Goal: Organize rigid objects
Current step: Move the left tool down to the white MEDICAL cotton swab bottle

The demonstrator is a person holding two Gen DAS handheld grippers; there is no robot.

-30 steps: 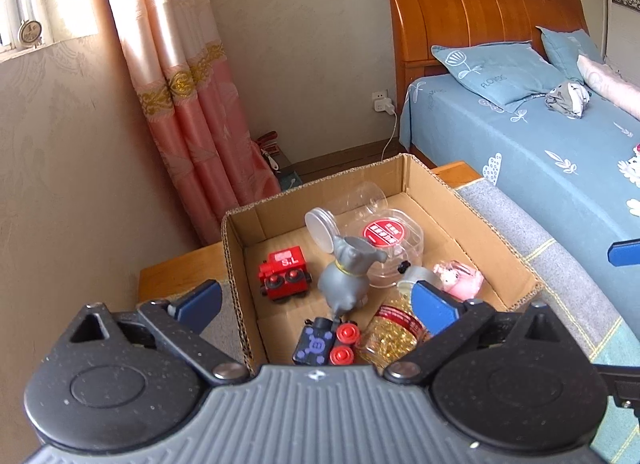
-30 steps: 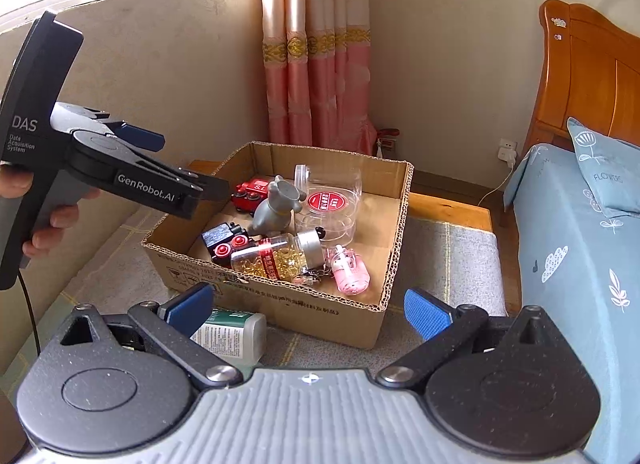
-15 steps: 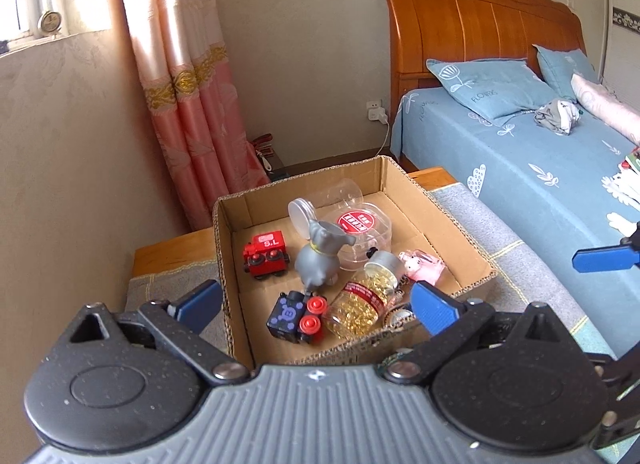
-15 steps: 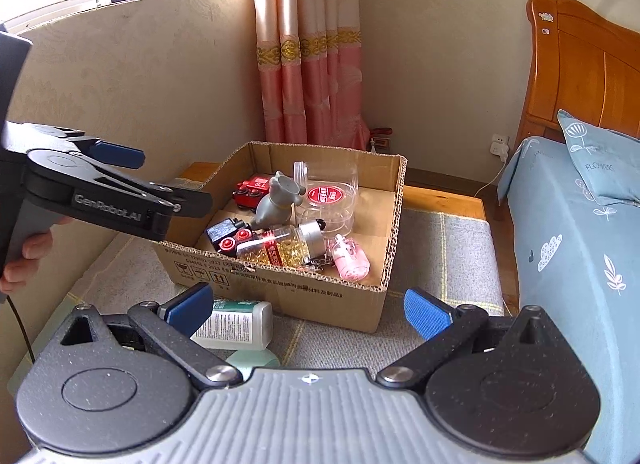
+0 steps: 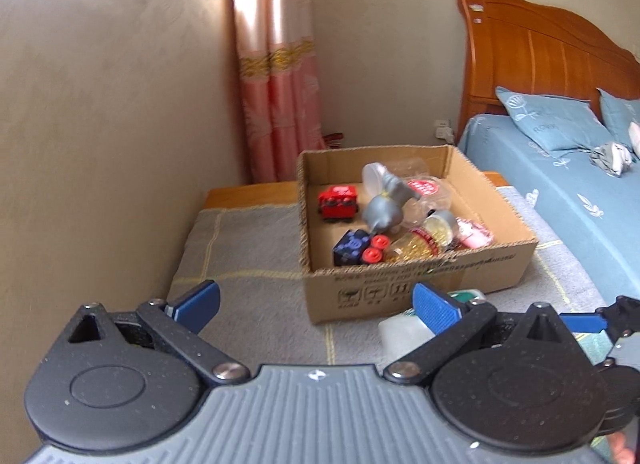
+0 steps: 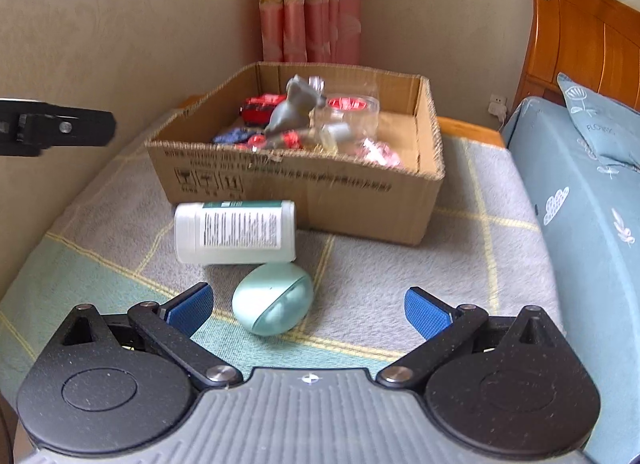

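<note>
- Bottle (image 6: 235, 232) lay on its side on the blanket (image 6: 400, 264), touching the box (image 6: 320, 191).
- Looked light, stiff, slick; I'd pinch mid-body.
- Right gripper (image 6: 308, 306) and left gripper (image 5: 316, 302) both gaped wide, empty.

Both wrist cameras look forward over their own fingers toward the cardboard box (image 5: 416, 284) (image 6: 304, 187). The right view sits lower and nearer; both share the box and bed (image 5: 568, 199) (image 6: 592, 191).
</note>
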